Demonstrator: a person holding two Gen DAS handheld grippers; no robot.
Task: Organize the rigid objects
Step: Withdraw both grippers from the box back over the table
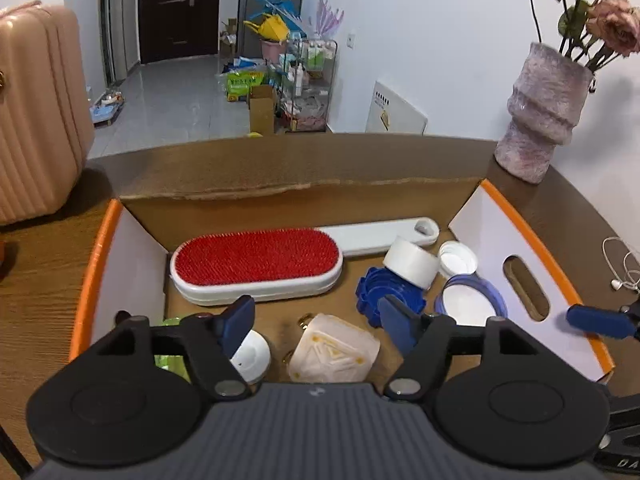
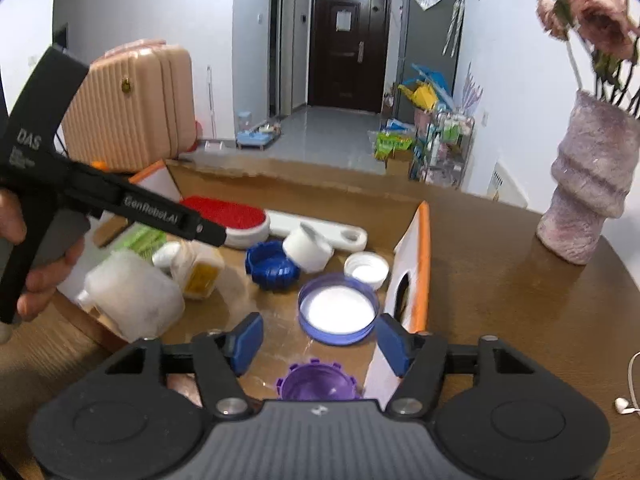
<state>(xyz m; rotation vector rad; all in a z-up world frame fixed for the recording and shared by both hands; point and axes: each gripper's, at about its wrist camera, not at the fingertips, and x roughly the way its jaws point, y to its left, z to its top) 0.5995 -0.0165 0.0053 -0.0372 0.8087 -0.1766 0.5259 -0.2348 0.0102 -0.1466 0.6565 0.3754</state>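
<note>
An open cardboard box (image 1: 280,200) with orange-edged white flaps holds a red-bristled brush (image 1: 256,260), a blue toothed lid (image 1: 376,292), a white roll (image 1: 412,264), a lavender-rimmed lid (image 1: 468,300) and a small white cap (image 1: 458,258). My left gripper (image 1: 318,322) hangs open over the box's near side, above a translucent white container (image 1: 336,352); its pads touch nothing. My right gripper (image 2: 320,342) is open over the box's right corner. The lavender-rimmed lid (image 2: 338,308) lies just beyond it, and a purple toothed lid (image 2: 316,382) lies under it, untouched.
A grey-pink vase (image 1: 540,120) with dried flowers stands on the wooden table (image 2: 500,300) right of the box. White earphones (image 2: 626,404) lie at the table's right edge. A pink suitcase (image 1: 36,112) stands to the left. A hand (image 2: 44,276) holds the left gripper's handle (image 2: 40,140).
</note>
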